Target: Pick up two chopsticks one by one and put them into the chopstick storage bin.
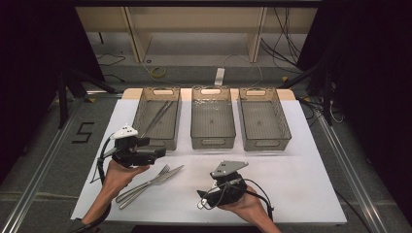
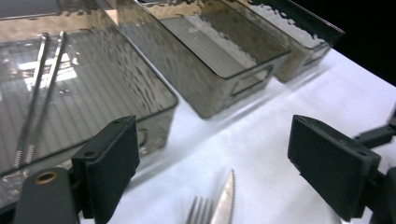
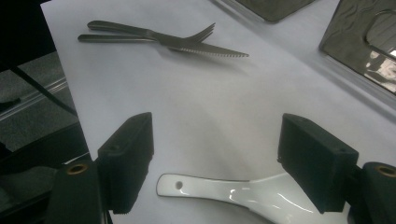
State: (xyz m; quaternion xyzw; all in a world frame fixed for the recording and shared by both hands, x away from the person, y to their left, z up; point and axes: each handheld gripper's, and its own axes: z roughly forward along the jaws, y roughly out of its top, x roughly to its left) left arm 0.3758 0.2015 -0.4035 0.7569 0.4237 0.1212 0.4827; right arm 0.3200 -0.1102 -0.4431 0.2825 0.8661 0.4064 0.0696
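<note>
Cutlery lies on the white sheet (image 1: 291,189) covering your worktop: one fork (image 1: 145,182) and one knife (image 1: 158,182), side by side and touching, crossing near the blade. In the high view their long axes run diagonally, handles toward the near left corner, fork prongs and knife tip toward the far right, aimed roughly at the middle bin.

Your left tongs (image 2: 212,163) hang just above and beyond those tips, beside the near wall of the left bin (image 1: 141,109). The jaws stand wide with nothing between the pads; in the left gripper view the fork prongs (image 2: 200,212) and the serrated knife tip (image 2: 225,198) show below the gap on bare sheet.

Your right tongs (image 3: 215,161) also stand wide, low over the sheet near the front edge. One white spoon (image 3: 233,193) lies between the jaws, its handle end with the small hole toward the left jaw, long axis running across the gap; I cannot tell whether either pad touches it.

Three clear smoky bins sit in a row at the far side: the left one holds one pair of long metal tweezers (image 1: 158,116) lying diagonally, while the middle bin (image 1: 212,141) and right bin (image 1: 286,124) sit beside it.

Around the worktop are grey floor, metal rails, loose cables, a pale wooden frame and dark curtains.
</note>
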